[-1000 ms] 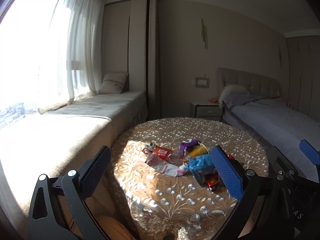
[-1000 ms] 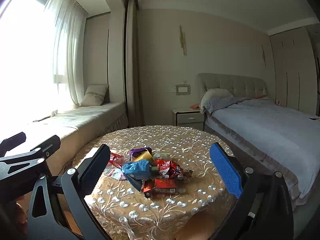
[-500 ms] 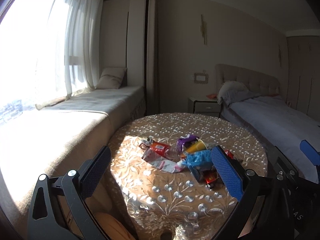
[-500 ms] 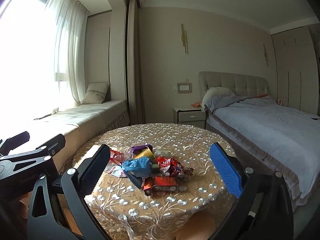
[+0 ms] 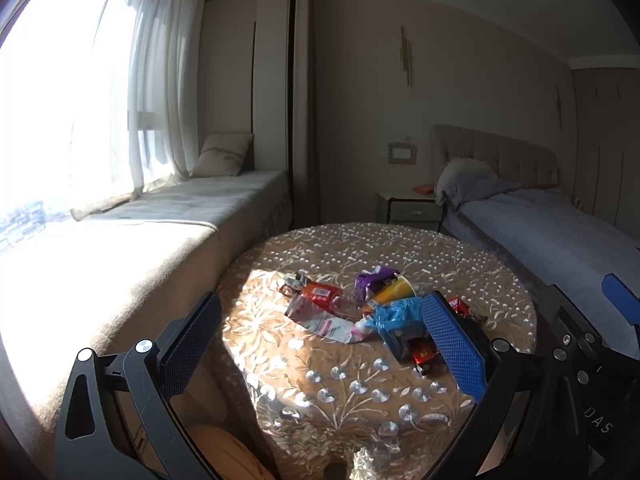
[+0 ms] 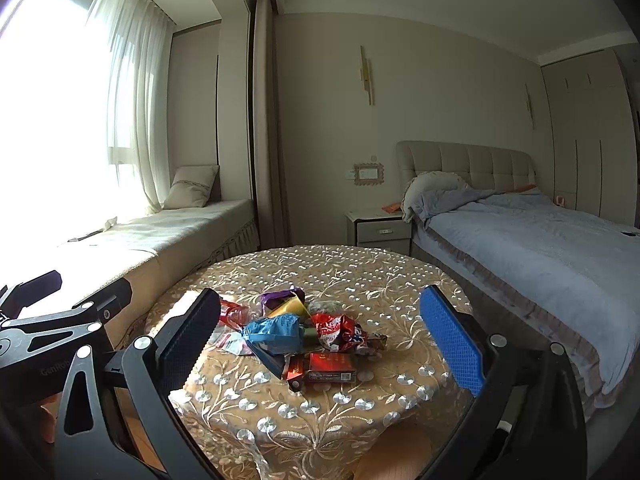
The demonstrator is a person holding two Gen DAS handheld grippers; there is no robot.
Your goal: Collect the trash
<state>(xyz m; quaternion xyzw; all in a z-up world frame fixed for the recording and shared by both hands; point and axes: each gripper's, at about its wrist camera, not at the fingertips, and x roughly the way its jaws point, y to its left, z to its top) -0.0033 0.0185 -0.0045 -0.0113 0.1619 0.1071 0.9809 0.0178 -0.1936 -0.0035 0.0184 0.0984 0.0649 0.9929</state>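
Crinkled foil and plastic make up the trash pile [image 6: 298,336] heaped near the middle of the round bench [image 6: 360,276]: a blue wrapper [image 6: 276,332], a red snack bag [image 6: 340,332], a flat red box [image 6: 330,368] at the near edge, a purple wrapper [image 5: 374,280] and a white-pink sachet [image 5: 332,326] spread toward the window side. The pieces overlap and touch one another. The left claw [image 5: 320,344] and right claw [image 6: 320,340] both hover short of the bench, released and holding nothing, side by side.

Judging from this, nothing is collected yet. The risks lie in the materials: slick, light wrappers may slip from a pinch or drag neighbours off the bench edge, and the embroidered cloth [image 6: 320,408] could snag or bunch if a fingertip digs in. No bin shows in either view.
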